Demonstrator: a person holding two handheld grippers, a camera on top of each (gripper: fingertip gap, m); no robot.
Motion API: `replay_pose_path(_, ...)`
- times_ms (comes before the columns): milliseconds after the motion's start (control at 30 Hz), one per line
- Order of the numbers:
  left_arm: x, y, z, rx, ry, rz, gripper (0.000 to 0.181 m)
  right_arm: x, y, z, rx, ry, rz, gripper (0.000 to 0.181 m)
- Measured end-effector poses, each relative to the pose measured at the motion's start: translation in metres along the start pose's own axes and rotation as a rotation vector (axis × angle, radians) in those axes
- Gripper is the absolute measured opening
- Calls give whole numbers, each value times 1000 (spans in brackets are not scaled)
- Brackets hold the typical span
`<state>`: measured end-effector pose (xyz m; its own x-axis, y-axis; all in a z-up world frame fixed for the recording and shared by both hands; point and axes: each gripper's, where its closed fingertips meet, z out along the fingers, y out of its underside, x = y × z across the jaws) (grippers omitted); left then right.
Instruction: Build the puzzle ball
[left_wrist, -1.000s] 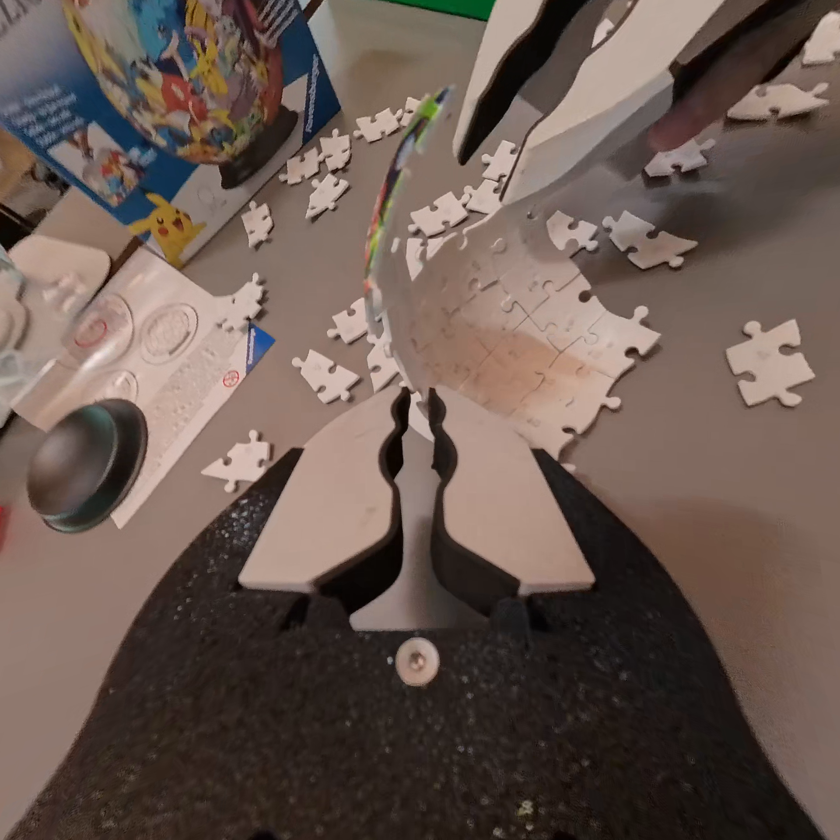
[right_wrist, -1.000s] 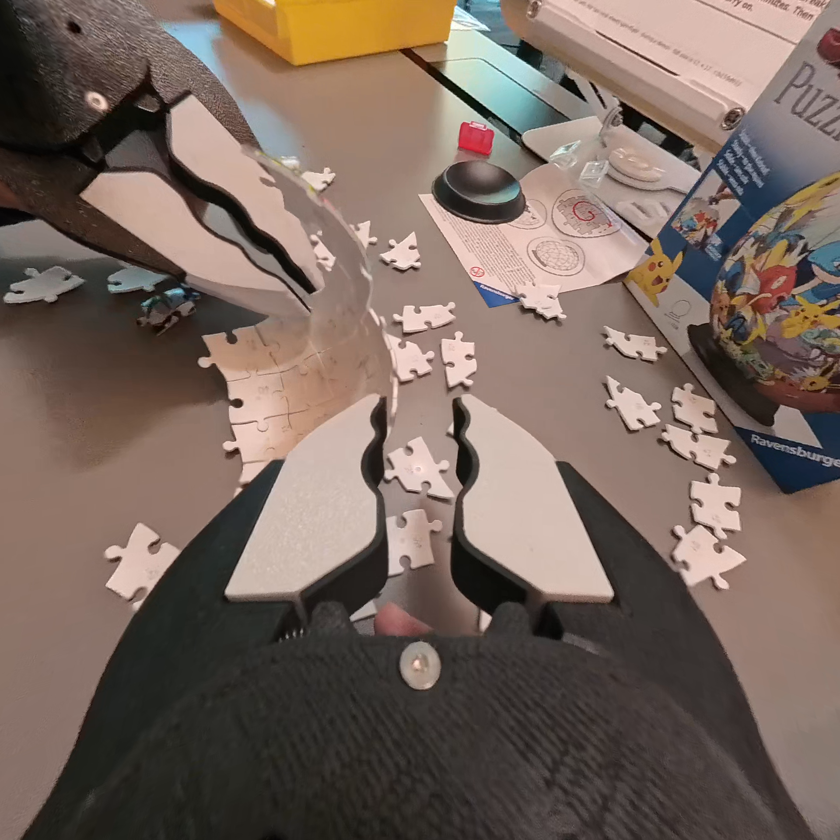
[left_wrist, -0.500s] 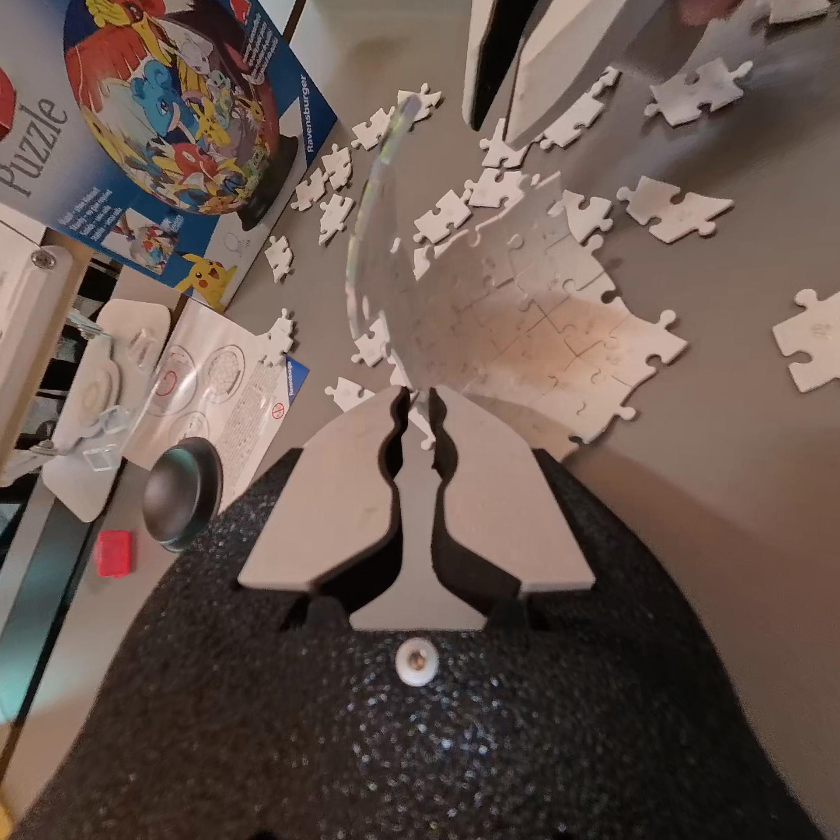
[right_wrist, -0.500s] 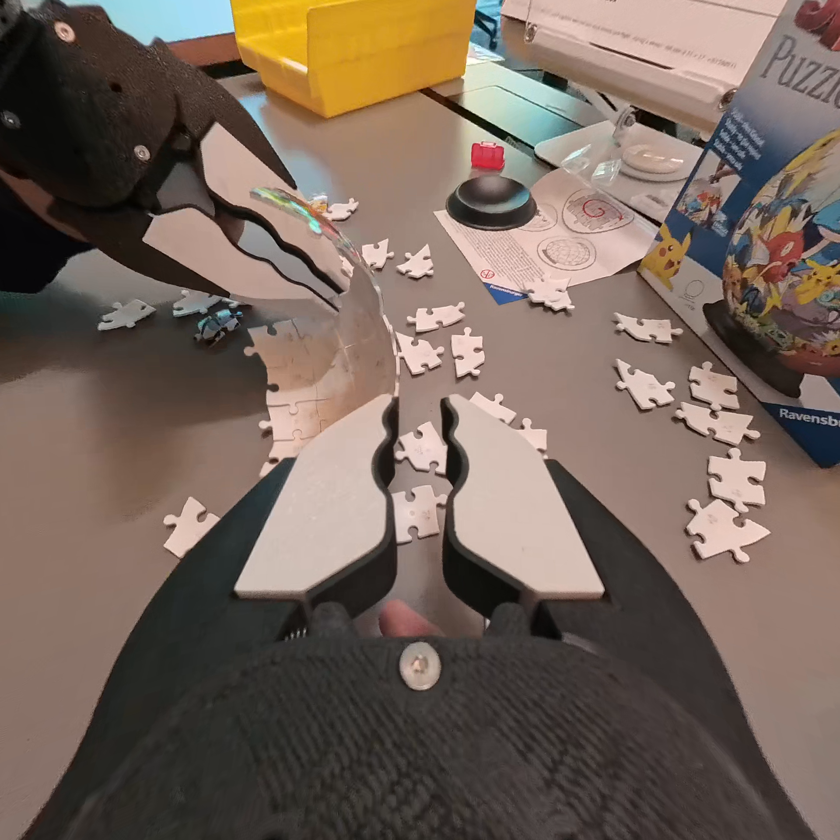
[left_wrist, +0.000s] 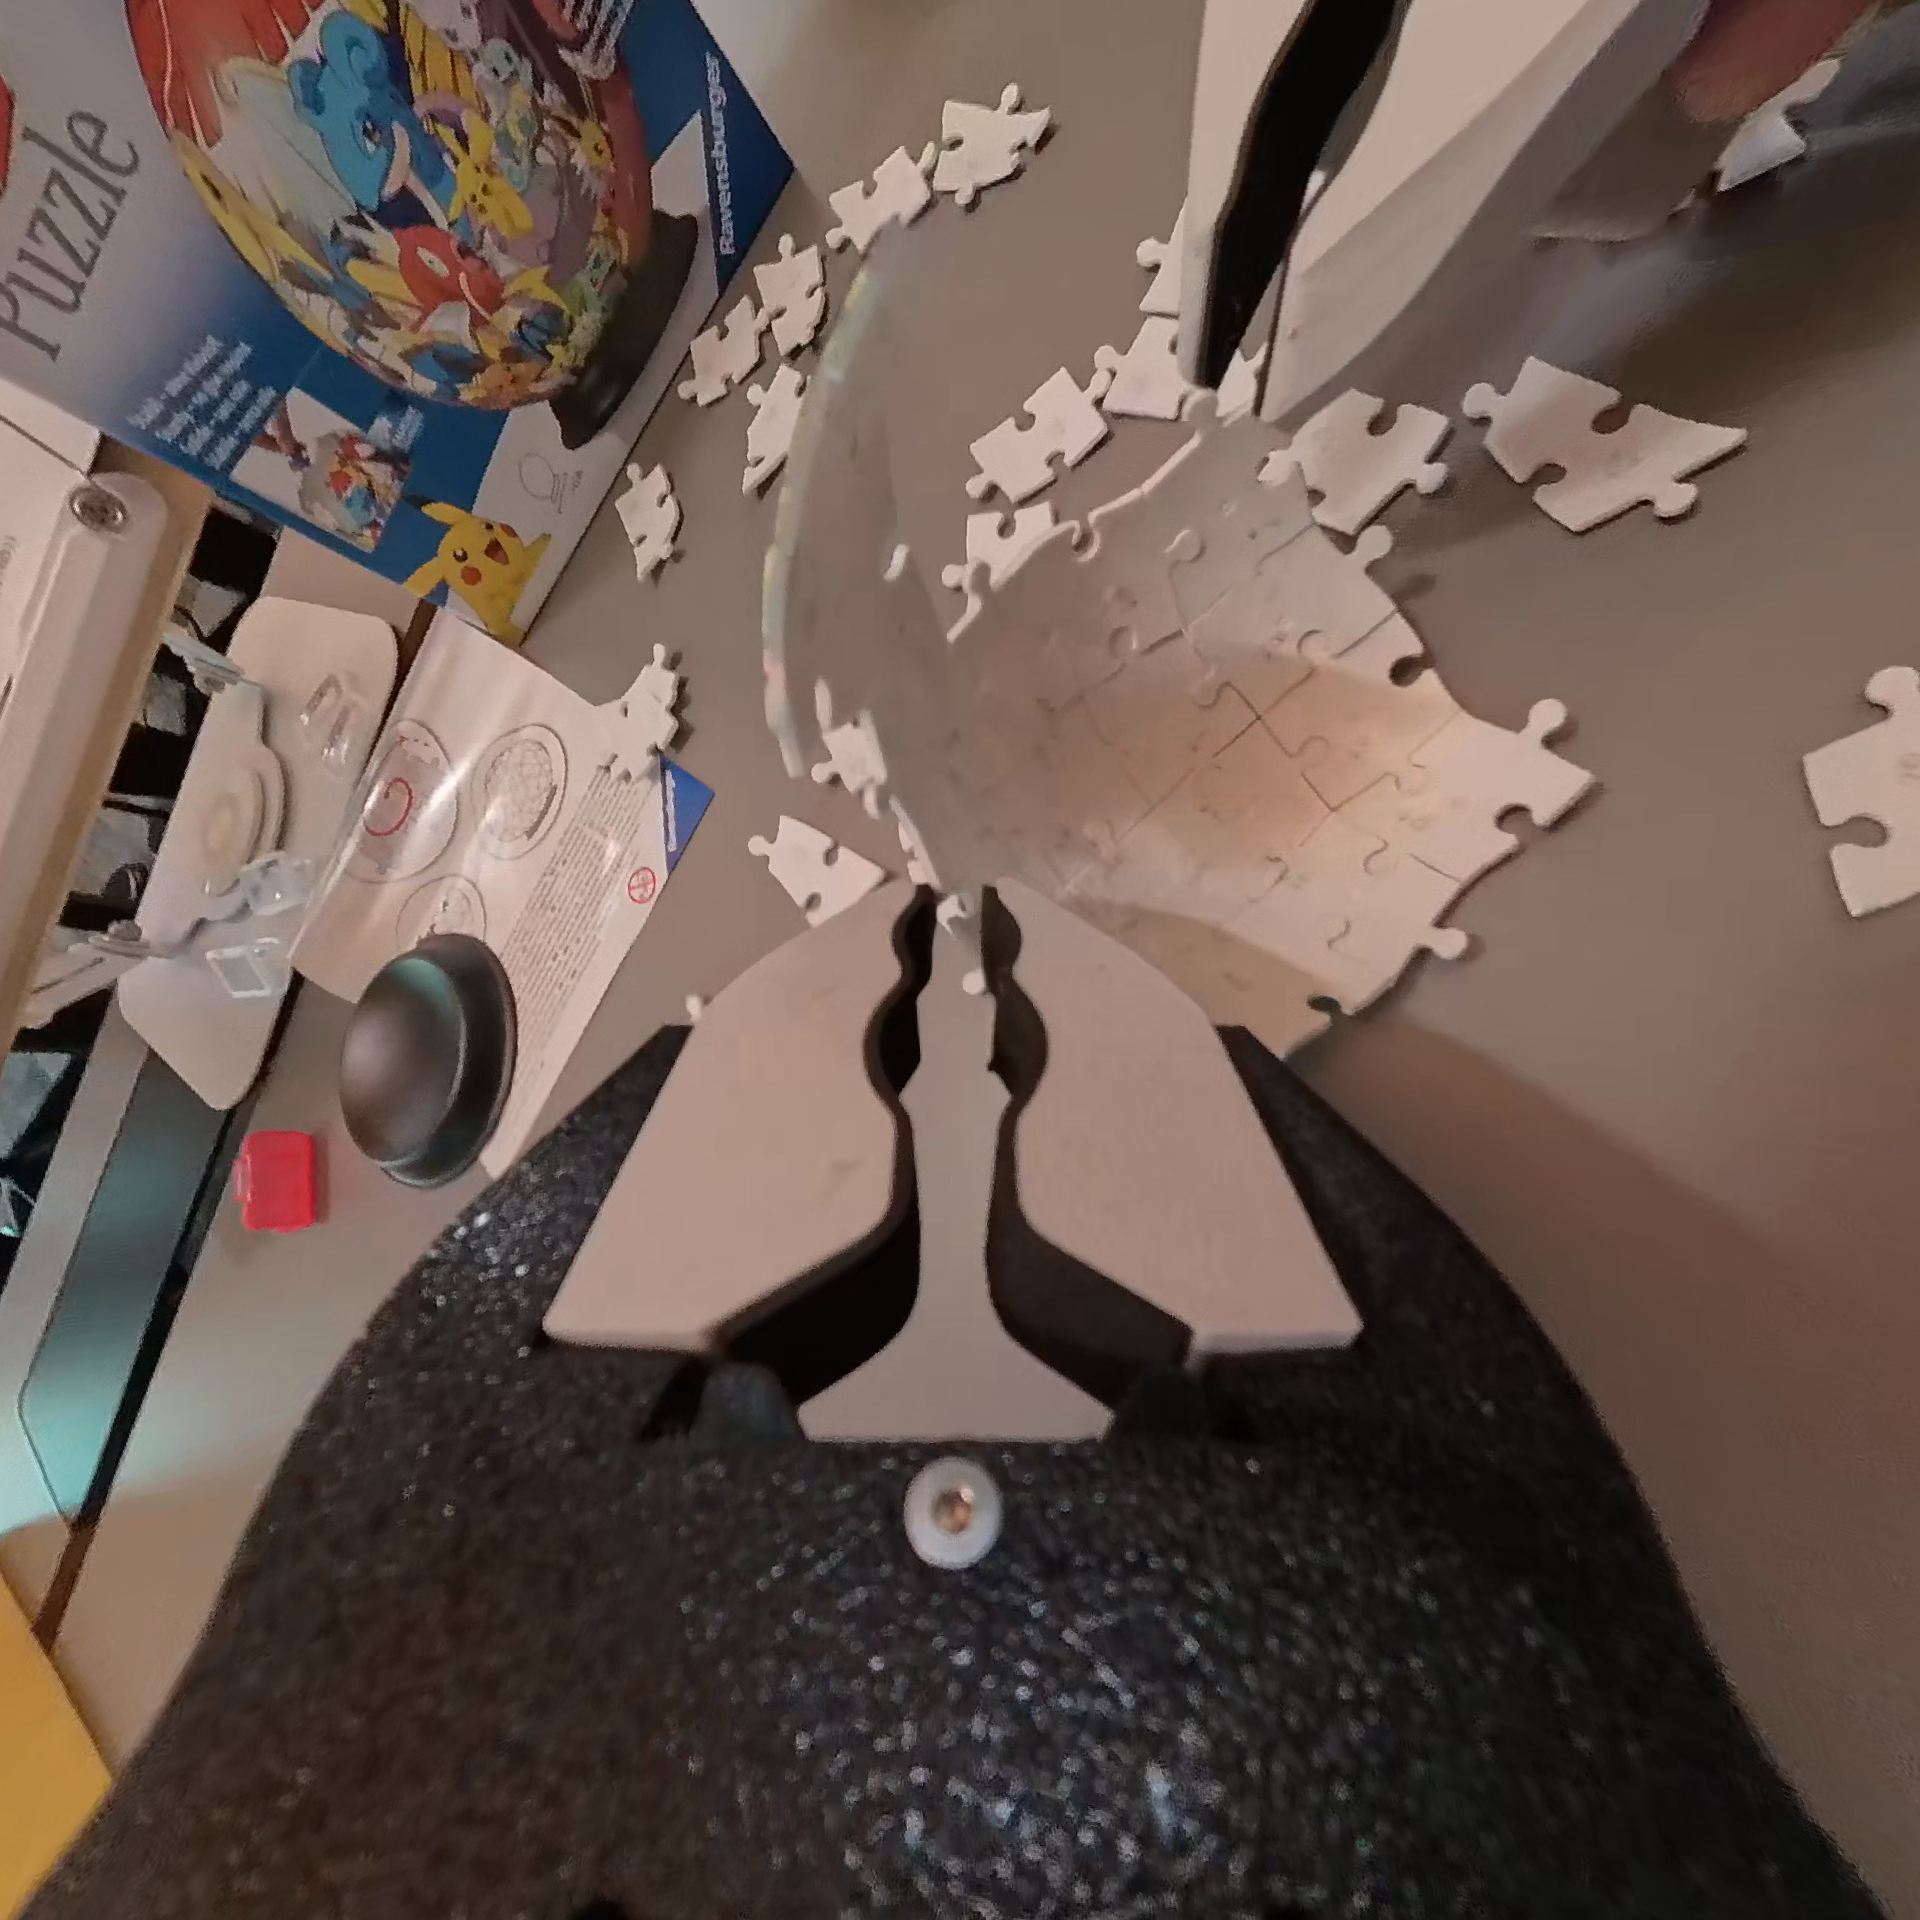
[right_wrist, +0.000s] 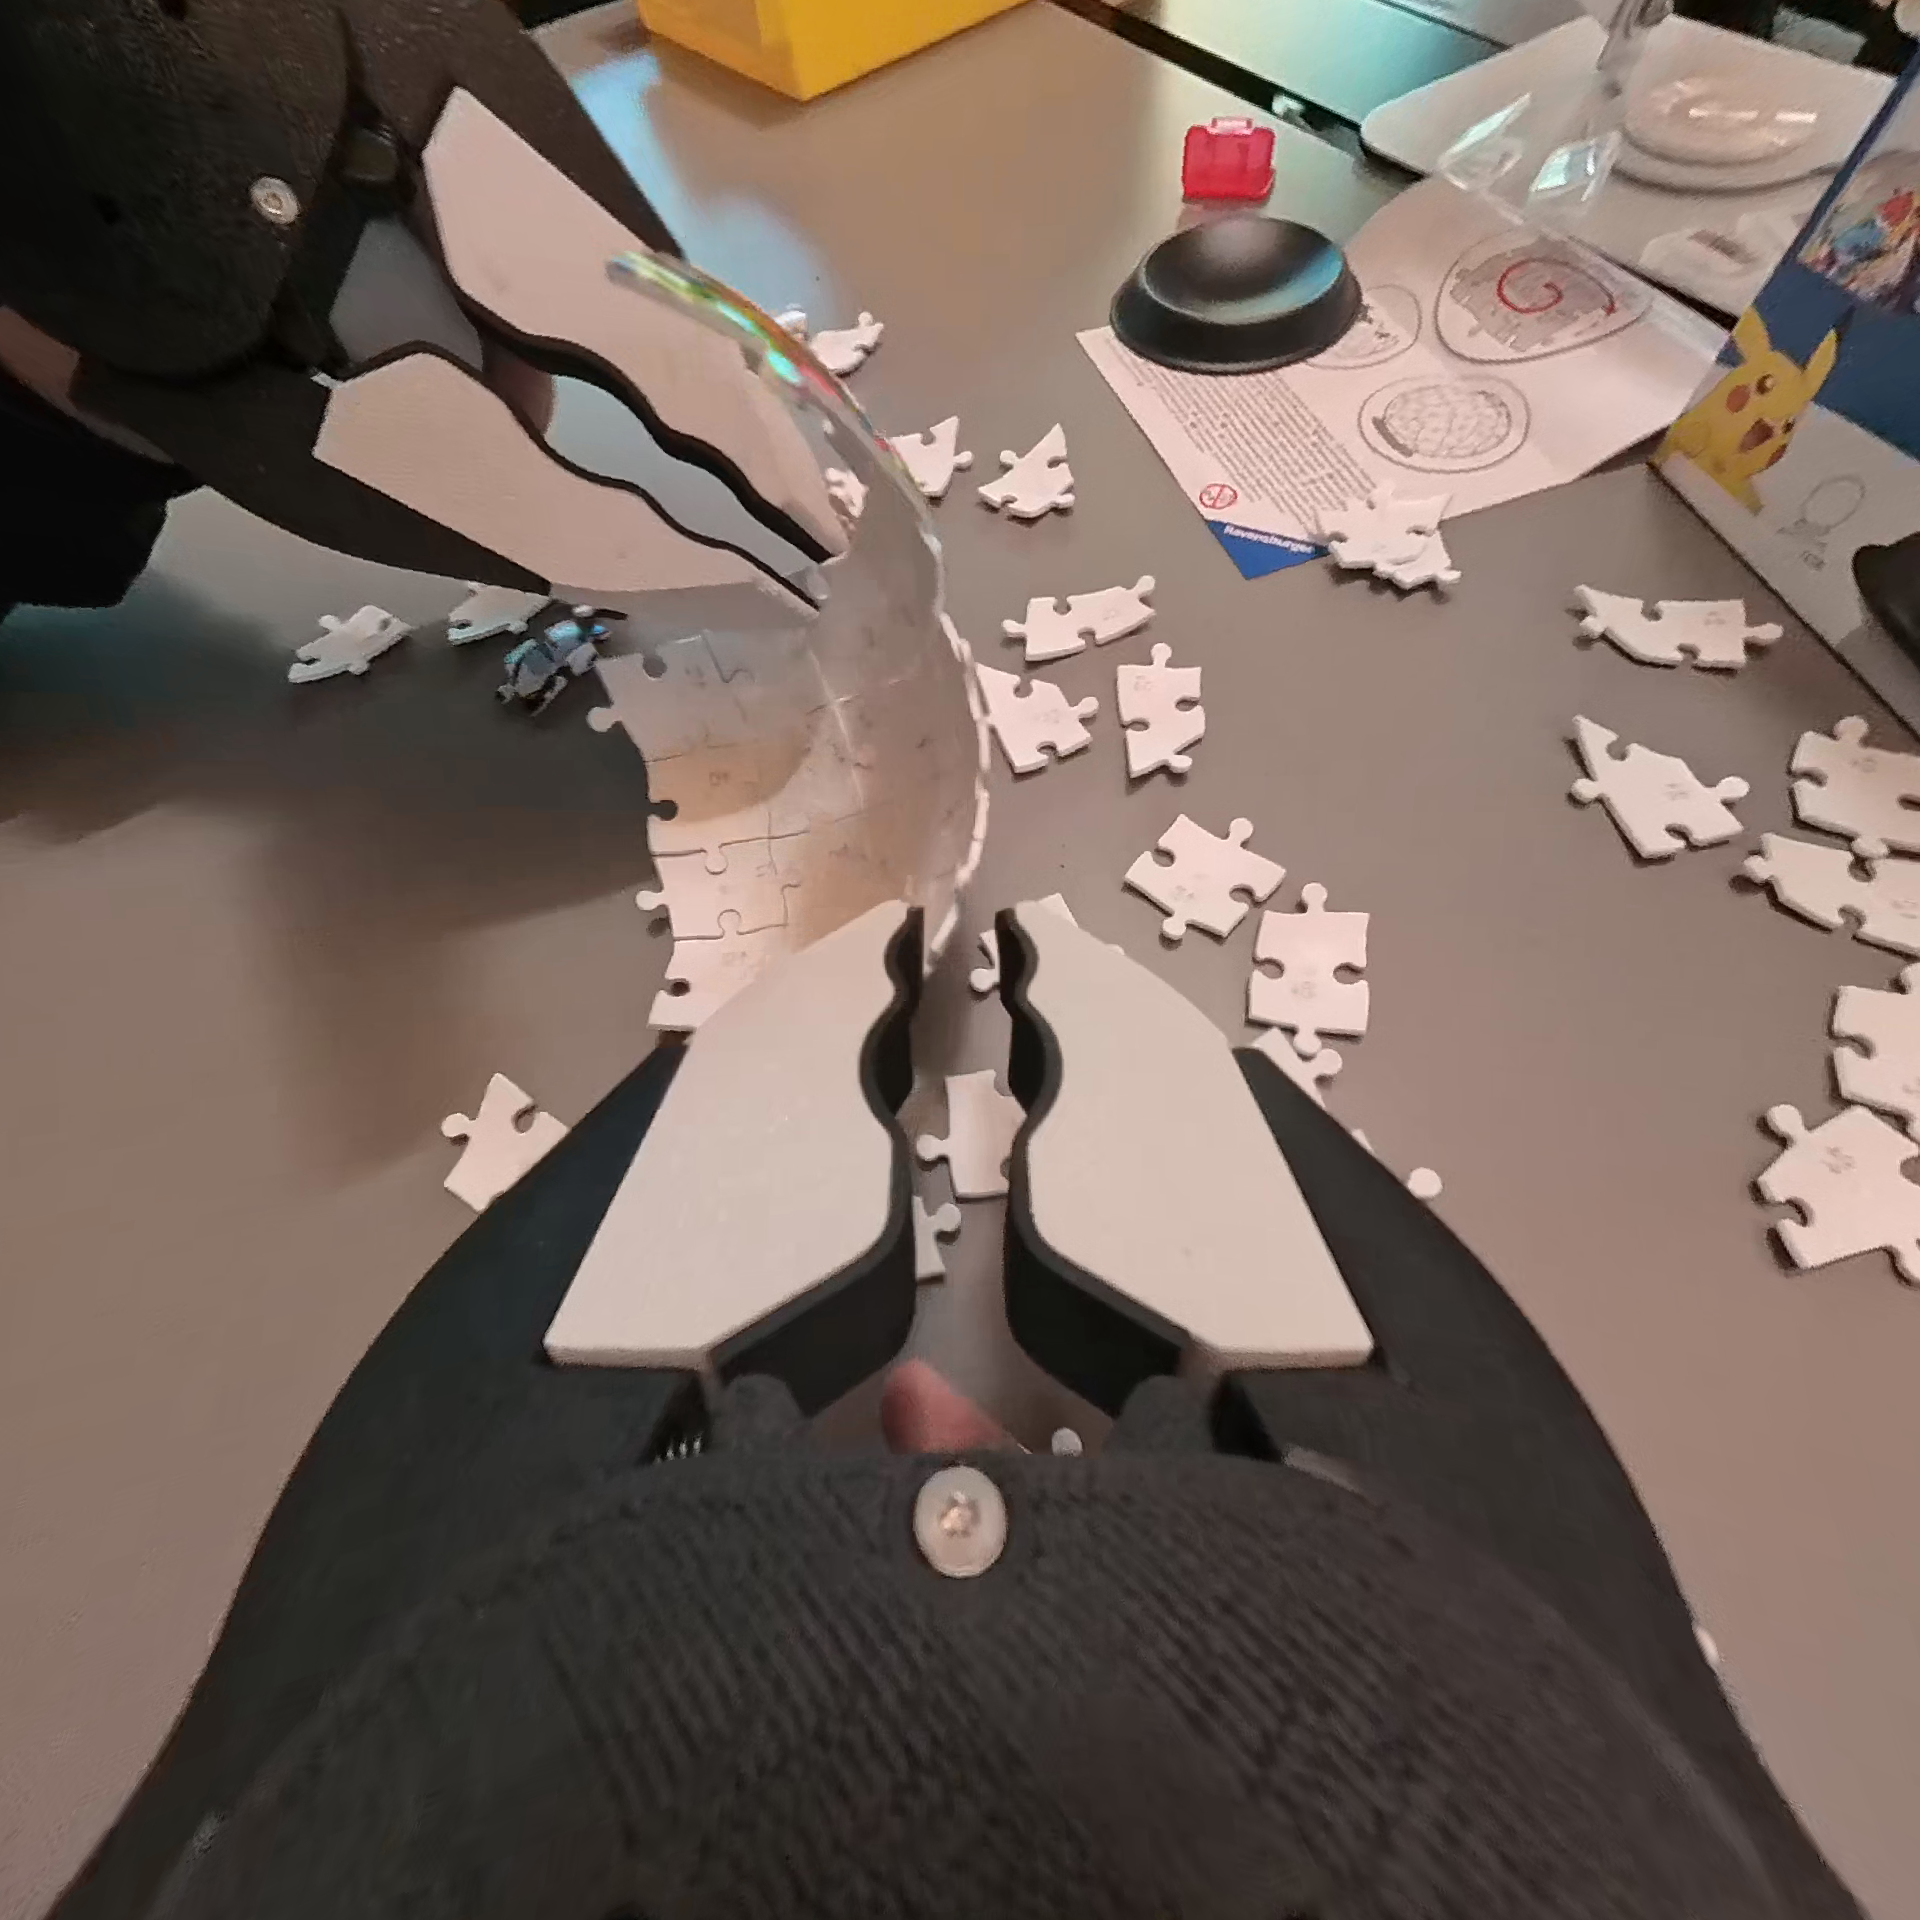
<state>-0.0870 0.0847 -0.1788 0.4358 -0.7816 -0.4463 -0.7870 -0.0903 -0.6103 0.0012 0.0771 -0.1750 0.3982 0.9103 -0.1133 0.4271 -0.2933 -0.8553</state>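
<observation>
Left claw clamped the curved white part-built puzzle shell's edge; right claw apart beside it, above grey tabletop.

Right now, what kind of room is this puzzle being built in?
Probably an office or workshop, not a playroom. The grey table is a plain work desk strewn with loose puzzle pieces, with a yellow storage bin at its far end and the puzzle box alongside.
</observation>
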Motion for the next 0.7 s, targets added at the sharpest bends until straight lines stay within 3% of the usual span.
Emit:
replay_pose_path(33,0,2,-1,-12,1,-24,9,2,2,1,-11,12,18,13)
replay_pose_path(200,7,18,-9,-59,8,-223,10,-1,13,3,-88,-16,109,22)
replay_pose_path(500,40,47,-29,-138,12,-527,17,-18,15,15,-143,-75,134,22)
replay_pose_path(700,56,45,-38,-112,2,-552,22,-31,12,24,-173,-105,109,23)
